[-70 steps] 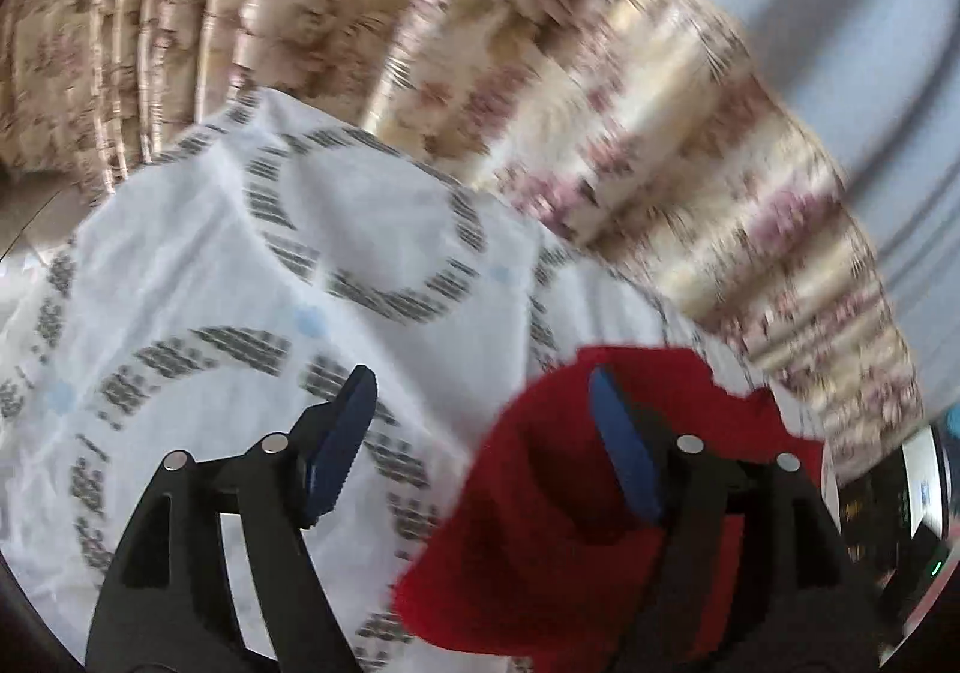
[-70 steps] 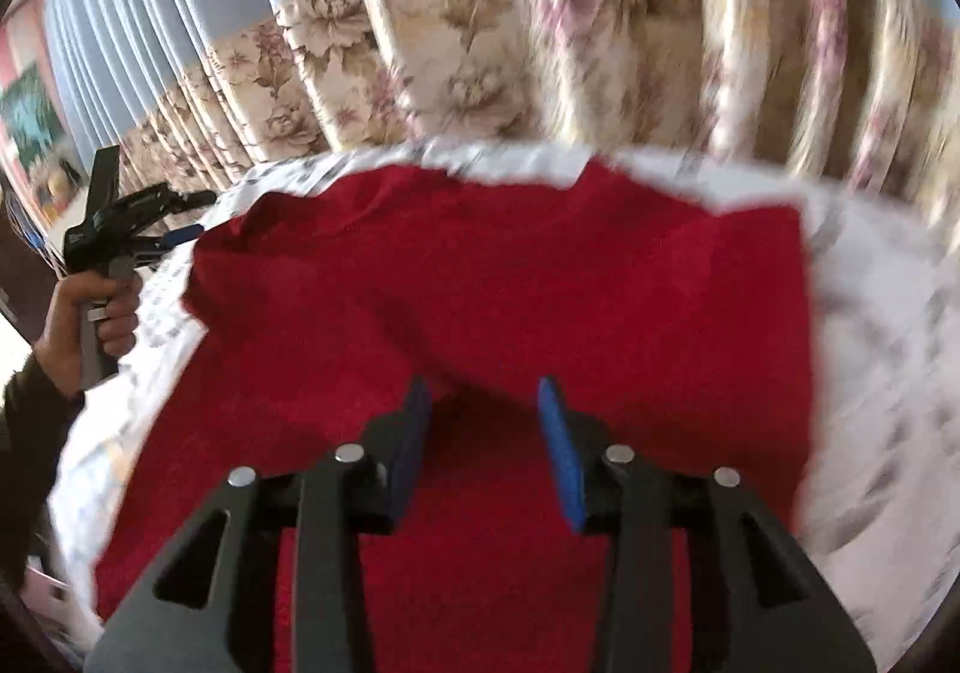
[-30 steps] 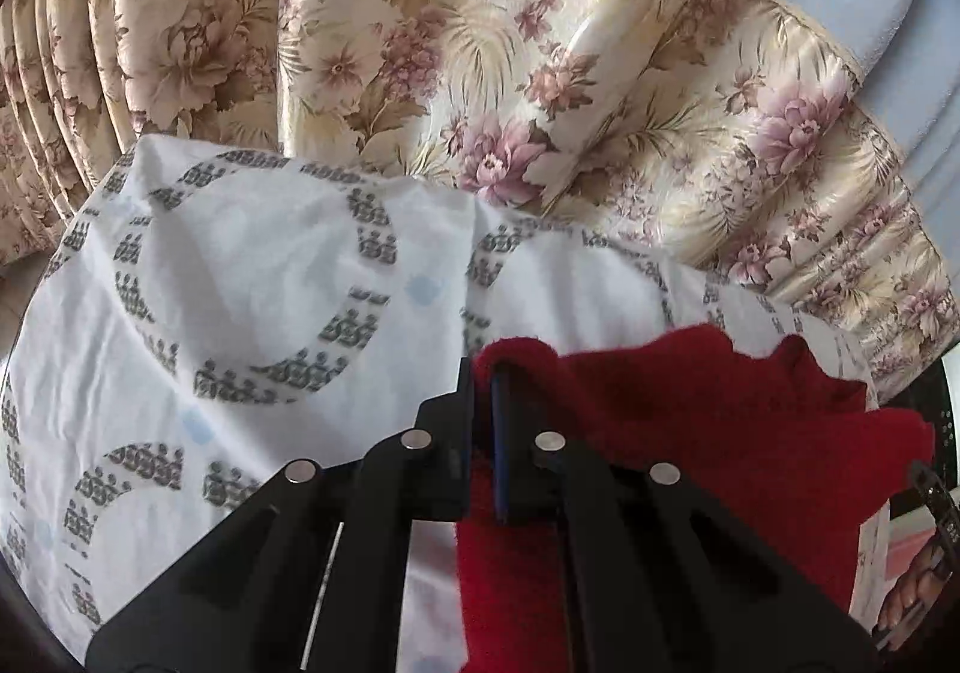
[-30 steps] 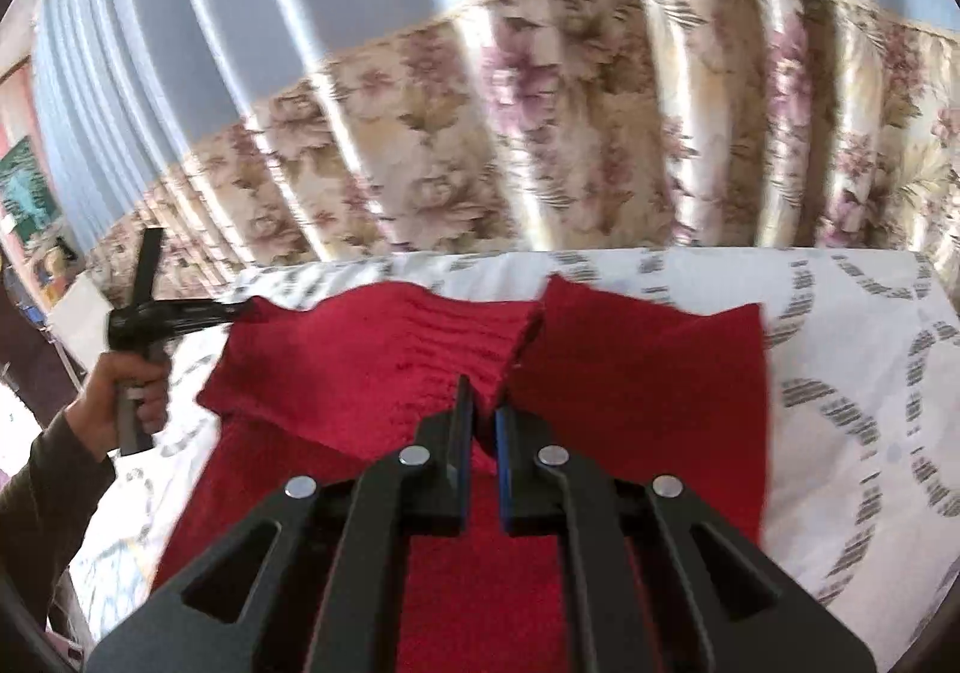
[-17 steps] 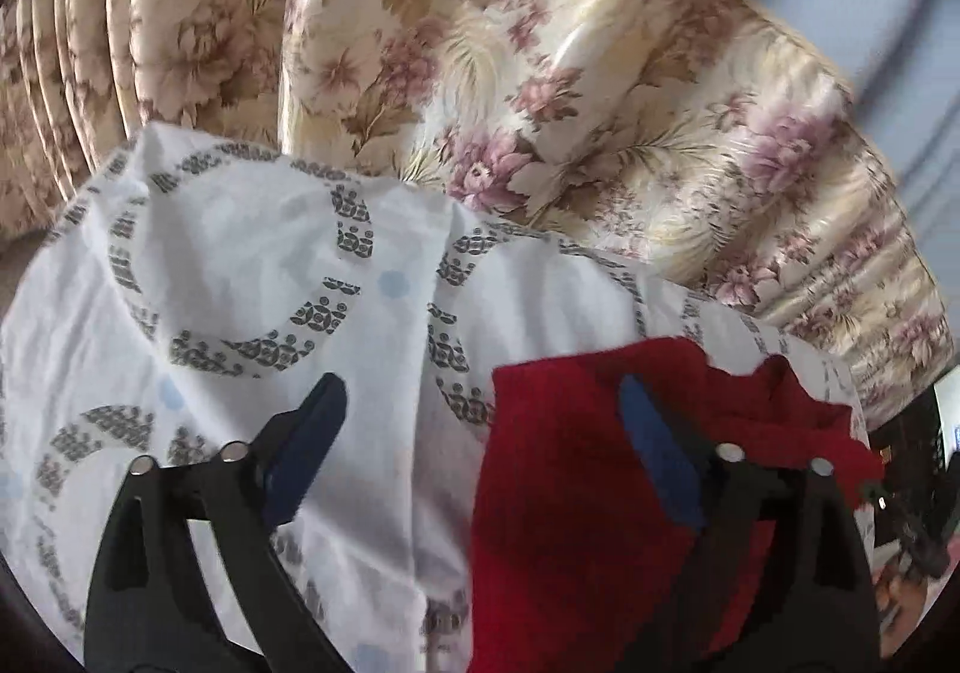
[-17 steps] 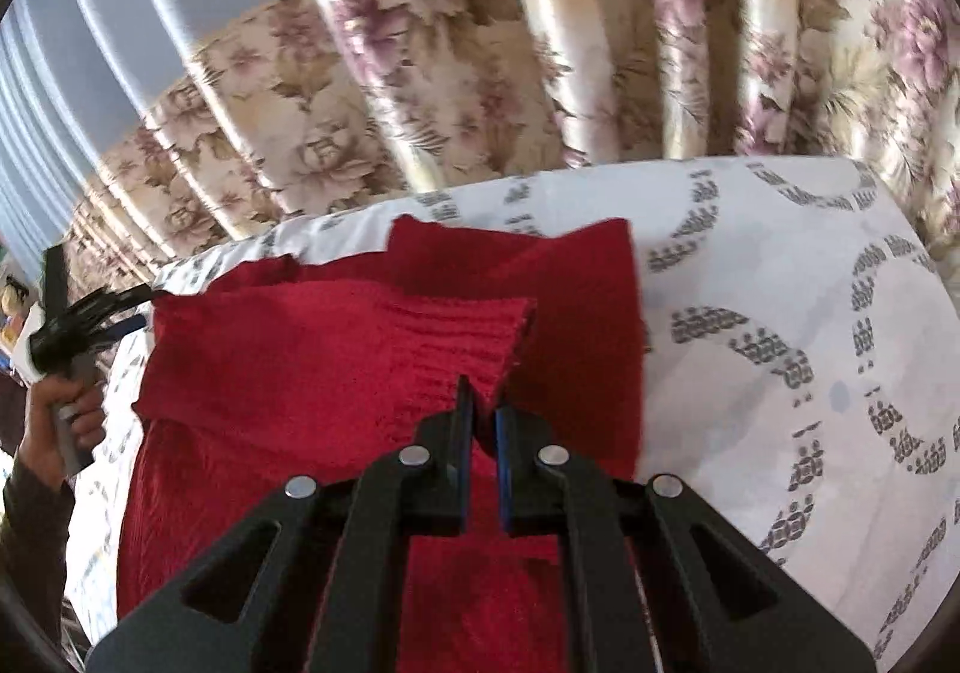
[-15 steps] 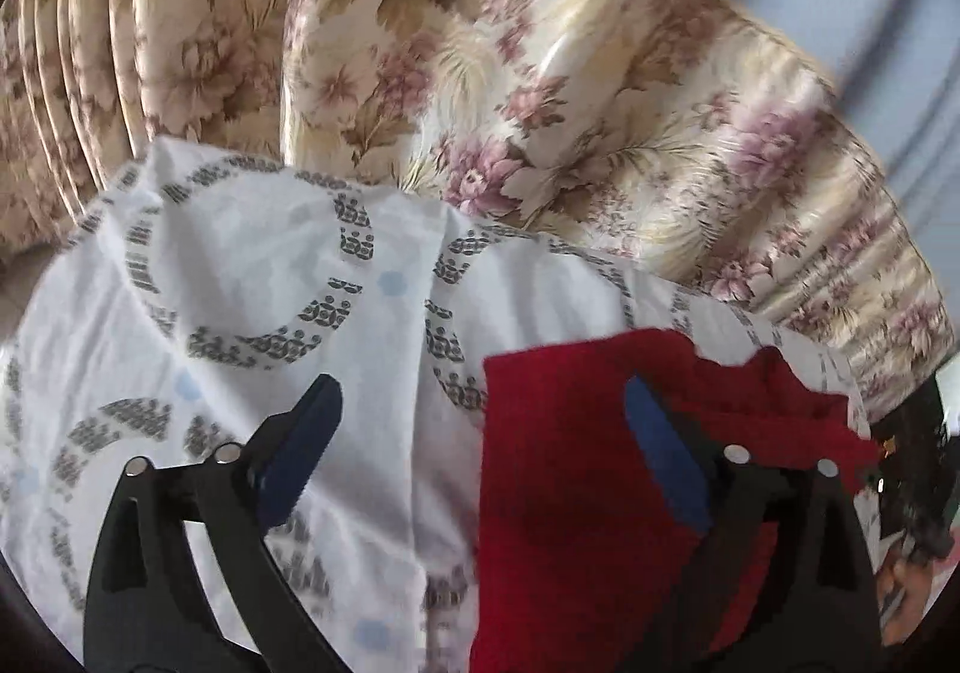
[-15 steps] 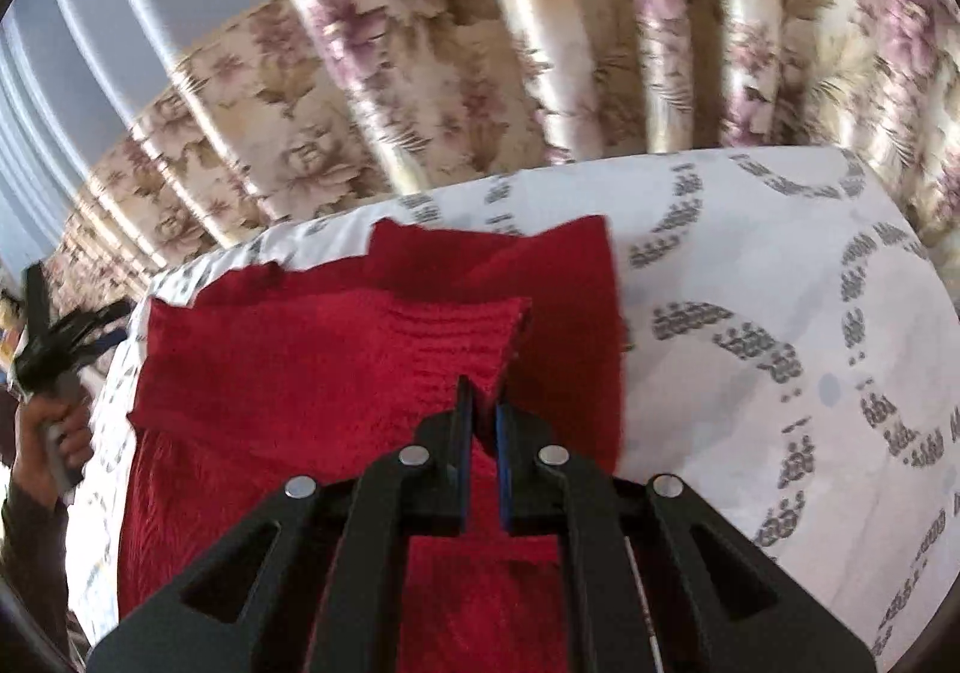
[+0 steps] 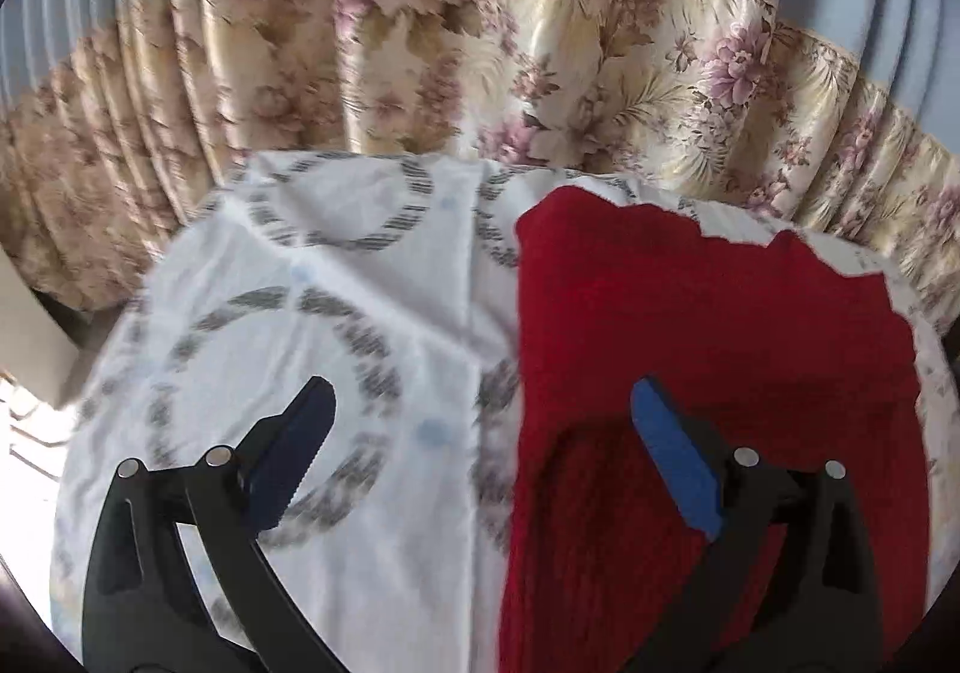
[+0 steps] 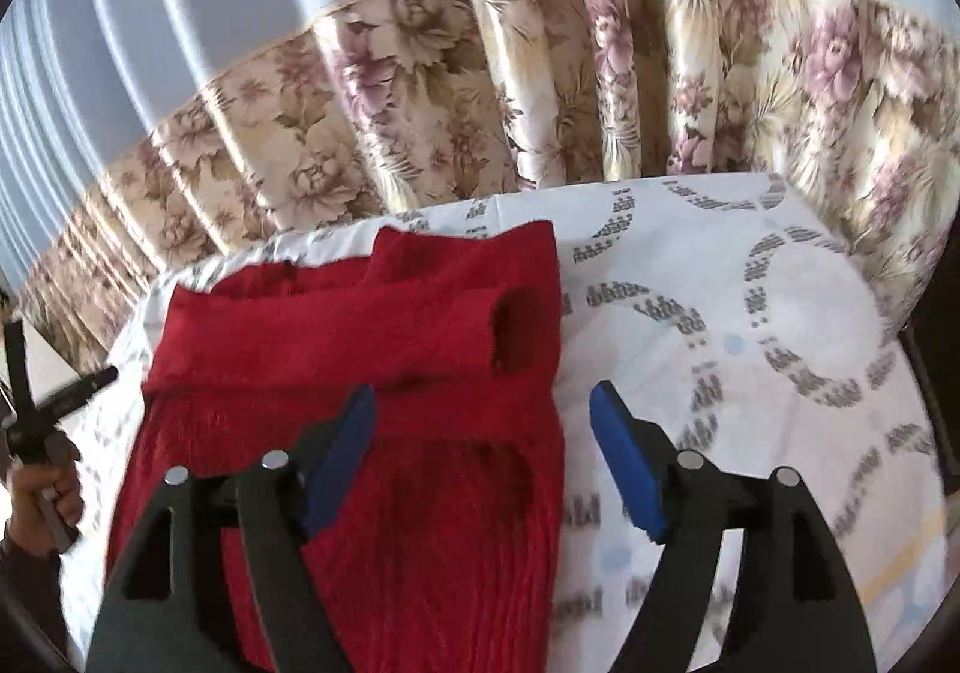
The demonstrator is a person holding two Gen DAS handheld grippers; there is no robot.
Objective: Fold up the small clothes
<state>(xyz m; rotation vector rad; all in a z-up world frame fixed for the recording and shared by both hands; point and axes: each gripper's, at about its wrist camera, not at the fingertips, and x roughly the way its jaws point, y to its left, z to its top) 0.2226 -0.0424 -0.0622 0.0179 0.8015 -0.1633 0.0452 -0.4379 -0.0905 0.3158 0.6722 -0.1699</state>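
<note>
Red knit sweater (image 10: 384,373) lies flat on the patterned white sheet (image 10: 750,349), both sleeves now folded across its chest, where a second ago each gripper pinched a sleeve end. The left gripper (image 9: 480,415) stands wide apart and empty; the right gripper (image 10: 483,403) has just been opening, nothing clamped. Sleeve folds look done, so the body fold probably comes next.

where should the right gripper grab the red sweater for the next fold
Probably the near right edge of the red sweater, below the sleeve already folded across the chest. That edge lies flat and straight on the patterned sheet, so the open right gripper can pinch it from the sheet side.
</note>
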